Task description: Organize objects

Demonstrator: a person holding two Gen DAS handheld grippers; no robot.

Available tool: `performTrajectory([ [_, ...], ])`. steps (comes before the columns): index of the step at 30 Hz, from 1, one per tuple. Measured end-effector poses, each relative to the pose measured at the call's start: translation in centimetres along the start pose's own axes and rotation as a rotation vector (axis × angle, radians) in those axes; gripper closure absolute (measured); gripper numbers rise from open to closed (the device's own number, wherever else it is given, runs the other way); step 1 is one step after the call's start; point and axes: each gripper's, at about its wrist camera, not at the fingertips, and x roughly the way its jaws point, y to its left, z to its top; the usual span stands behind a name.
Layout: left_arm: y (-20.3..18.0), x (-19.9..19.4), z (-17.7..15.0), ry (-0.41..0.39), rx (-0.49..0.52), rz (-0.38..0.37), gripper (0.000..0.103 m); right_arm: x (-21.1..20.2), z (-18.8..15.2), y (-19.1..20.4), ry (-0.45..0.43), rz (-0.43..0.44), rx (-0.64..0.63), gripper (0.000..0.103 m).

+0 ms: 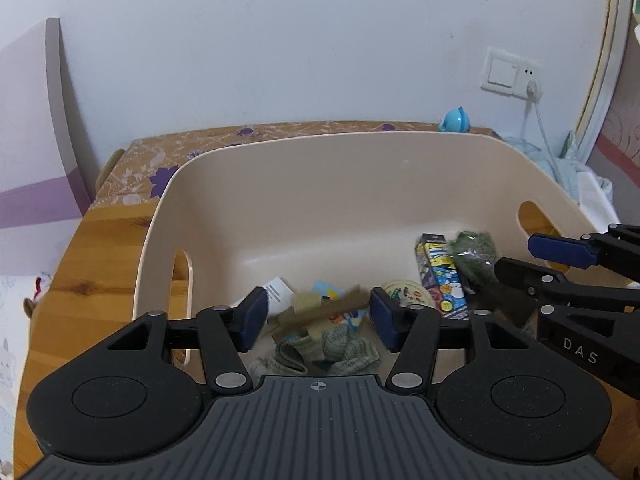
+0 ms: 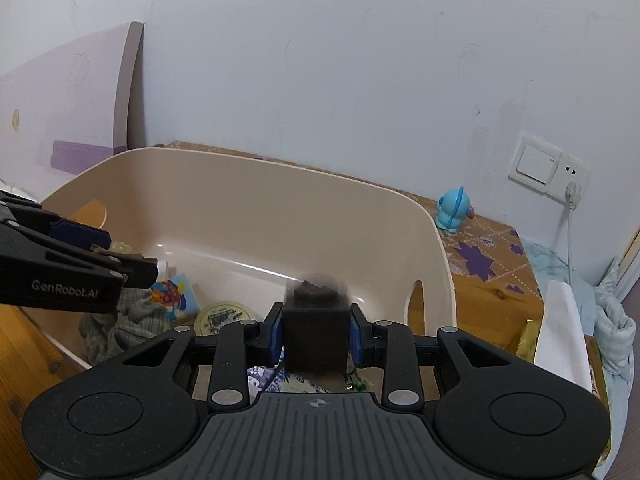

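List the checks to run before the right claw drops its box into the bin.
1. Right claw over the beige bin: ok.
2. Pads pressing the dark box: cannot tell; the box sits between them, its top blurred.
3. Left claw empty: ok, open, with the grey socks lying below it.
4. Claws clear of each other: ok, apart in both views.
5. Bare floor left in the bin: ok, towards the far wall.

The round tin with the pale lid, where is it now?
The round tin lies on the beige bin's floor, between the cartoon box and the grey-green cloth.
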Motion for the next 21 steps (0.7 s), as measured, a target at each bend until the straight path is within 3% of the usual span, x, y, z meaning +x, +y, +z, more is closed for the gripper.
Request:
performTrajectory([
  [2, 0.0, -0.7, -0.1, -0.016, -0.006, -0.014, 0.033, -0.6, 0.1, -0.1, -0.011, 0.0, 0.005, 0.057],
  [6, -0.3, -2.1, 0.0, -0.049, 0.002, 0.025, 0.019, -2.1, 0.2, -0.3, -0.039, -0.017, 0.01, 0.022],
  [9, -0.4, -3.3, -0.1, -0.068, 0.004, 0.024, 0.017, -3.6, 0.1, -0.3, -0.061, -0.047, 0.015, 0.007],
  [12, -0.5, -4.3, -0.3, -0.083, 0.009, 0.035, 0.014, -5.0, 0.1, -0.8, -0.076, -0.046, 0.059, 0.0],
  [21, -1.0, -6.8, -1.6, -0.088, 0.015, 0.05, 0.014, -7.6, -1.1, -2.5, -0.054, -0.038, 0.181, 0.0],
])
